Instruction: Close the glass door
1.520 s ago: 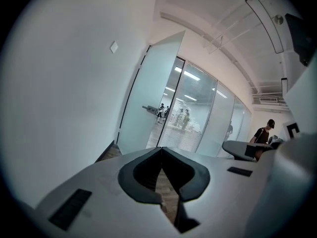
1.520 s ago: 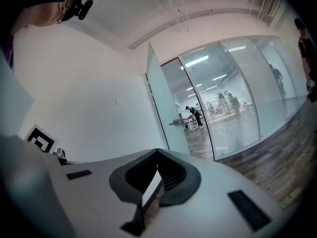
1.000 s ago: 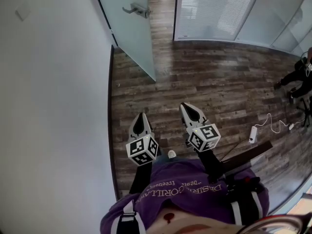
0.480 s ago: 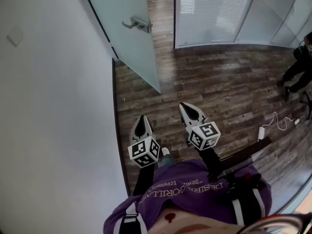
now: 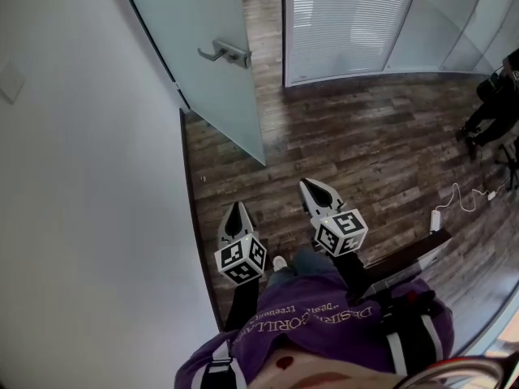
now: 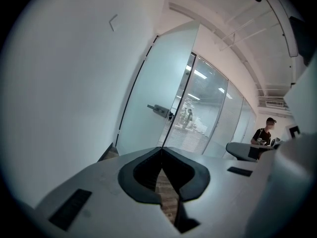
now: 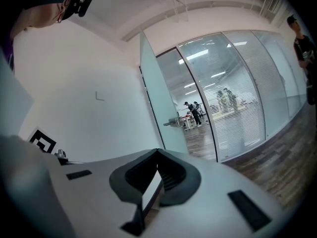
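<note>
The glass door point(image 5: 212, 96) stands far left, beside the wall point(image 5: 81, 177); a glass partition point(image 5: 349, 23) lies right of it. Nearer, the left gripper point(image 5: 237, 207) sits beside the right gripper point(image 5: 311, 187).

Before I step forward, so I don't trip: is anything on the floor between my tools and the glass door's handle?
Nothing visible does. The floor from left tool and right tool to the glass door is bare boards; its handle shows unobstructed. A cable lies far right.
</note>
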Demonstrator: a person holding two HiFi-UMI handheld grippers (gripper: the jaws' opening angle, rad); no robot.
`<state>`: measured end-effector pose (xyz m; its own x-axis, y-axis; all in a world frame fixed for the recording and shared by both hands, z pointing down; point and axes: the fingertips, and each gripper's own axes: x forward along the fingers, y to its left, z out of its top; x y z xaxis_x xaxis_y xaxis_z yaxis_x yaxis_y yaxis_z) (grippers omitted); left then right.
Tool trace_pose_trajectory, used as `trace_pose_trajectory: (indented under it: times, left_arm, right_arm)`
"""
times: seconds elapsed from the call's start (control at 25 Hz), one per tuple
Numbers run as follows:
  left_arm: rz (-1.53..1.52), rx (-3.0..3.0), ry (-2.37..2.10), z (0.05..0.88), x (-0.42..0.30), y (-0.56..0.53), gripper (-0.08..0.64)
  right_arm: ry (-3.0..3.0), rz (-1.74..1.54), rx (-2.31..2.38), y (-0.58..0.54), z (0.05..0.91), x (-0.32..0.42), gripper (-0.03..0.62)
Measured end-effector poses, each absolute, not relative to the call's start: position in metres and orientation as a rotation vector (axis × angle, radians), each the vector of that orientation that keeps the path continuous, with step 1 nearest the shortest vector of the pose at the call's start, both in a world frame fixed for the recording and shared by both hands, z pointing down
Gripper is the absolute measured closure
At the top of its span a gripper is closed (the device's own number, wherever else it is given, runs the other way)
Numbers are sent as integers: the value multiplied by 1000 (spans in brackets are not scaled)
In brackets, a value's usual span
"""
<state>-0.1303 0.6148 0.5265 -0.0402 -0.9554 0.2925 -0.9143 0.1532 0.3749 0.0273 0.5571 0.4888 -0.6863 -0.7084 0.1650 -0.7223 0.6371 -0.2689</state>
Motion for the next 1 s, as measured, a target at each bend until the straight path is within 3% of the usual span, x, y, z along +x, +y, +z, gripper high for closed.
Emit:
trace_pose_trajectory:
  times: [1.0]
  left_arm:
    - [-129,1730,-2052,524,-139,423,558]
  right_arm:
    - [-2889,467,1067,354,481,4,595]
